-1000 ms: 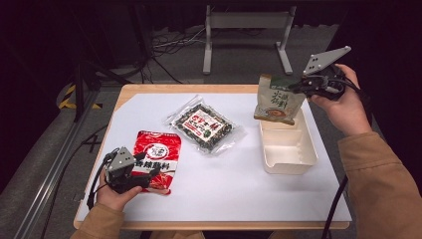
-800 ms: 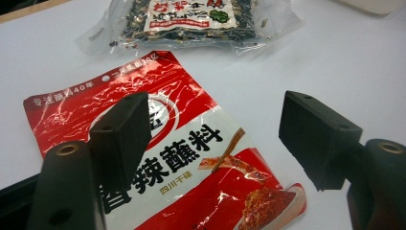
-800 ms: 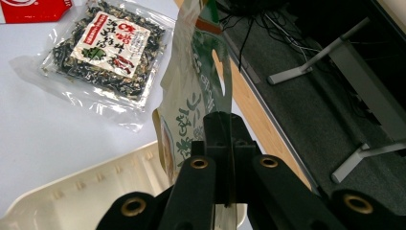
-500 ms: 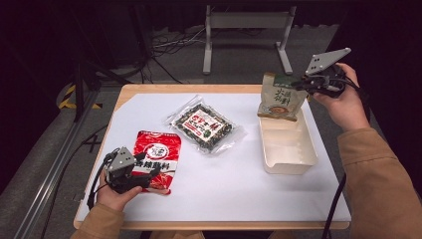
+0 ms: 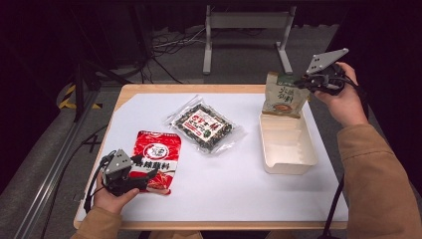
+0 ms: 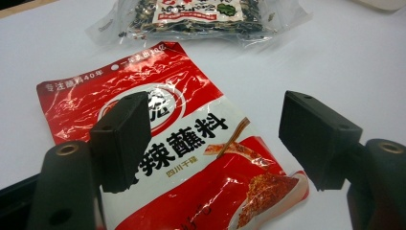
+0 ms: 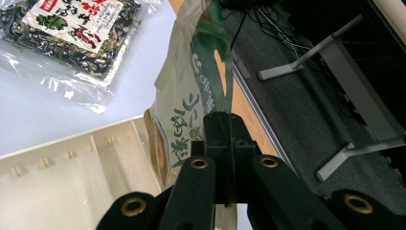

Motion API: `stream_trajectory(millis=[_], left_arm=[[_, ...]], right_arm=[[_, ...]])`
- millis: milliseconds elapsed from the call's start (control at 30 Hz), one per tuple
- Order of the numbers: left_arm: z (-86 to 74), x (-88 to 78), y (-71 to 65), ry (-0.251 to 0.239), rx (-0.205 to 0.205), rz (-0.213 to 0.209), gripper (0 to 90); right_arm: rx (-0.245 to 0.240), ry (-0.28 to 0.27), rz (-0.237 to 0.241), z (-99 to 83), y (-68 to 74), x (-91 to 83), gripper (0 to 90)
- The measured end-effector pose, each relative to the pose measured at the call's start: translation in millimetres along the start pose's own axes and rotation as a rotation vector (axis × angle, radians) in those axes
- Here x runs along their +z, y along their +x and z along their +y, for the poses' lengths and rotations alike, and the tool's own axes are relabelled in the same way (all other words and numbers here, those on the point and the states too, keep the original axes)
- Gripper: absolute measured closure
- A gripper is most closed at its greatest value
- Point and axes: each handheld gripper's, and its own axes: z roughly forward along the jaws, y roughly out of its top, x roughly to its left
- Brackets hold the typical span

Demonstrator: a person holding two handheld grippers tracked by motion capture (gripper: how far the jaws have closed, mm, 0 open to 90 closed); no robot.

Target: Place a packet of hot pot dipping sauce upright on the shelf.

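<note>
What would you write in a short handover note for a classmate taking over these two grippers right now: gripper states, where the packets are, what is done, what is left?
Right gripper: shut on the green-and-beige pouch, held upright above the far end of the white tray.
Left gripper: open, jaws either side of the red packet, which lies flat on the table.
Clear seaweed packet: flat mid-table, untouched.
Done: pouch lifted.
Left, probably: lower the pouch into the tray, then the other packets.

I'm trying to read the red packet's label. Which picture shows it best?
The left gripper view: the red packet lies close under the open jaws, its white characters large, though one jaw covers part of the round logo. The high view shows the whole red packet flat on the table, but small, with the left gripper over its near edge.
</note>
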Motion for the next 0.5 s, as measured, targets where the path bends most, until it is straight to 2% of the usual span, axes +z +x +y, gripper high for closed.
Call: stream_trajectory(millis=[233,500], left_arm=[[-1.5,-2.2,0.6,0.001,0.001,0.006,27.0],[-1.5,-1.5,0.5,0.001,-0.002,0.006,27.0]], right_arm=[[-0.004,0.003,-0.004,-5.0,-2.8,9.7,89.8],[-0.014,0.033,0.000,-12.7,-1.8,20.5,89.7]])
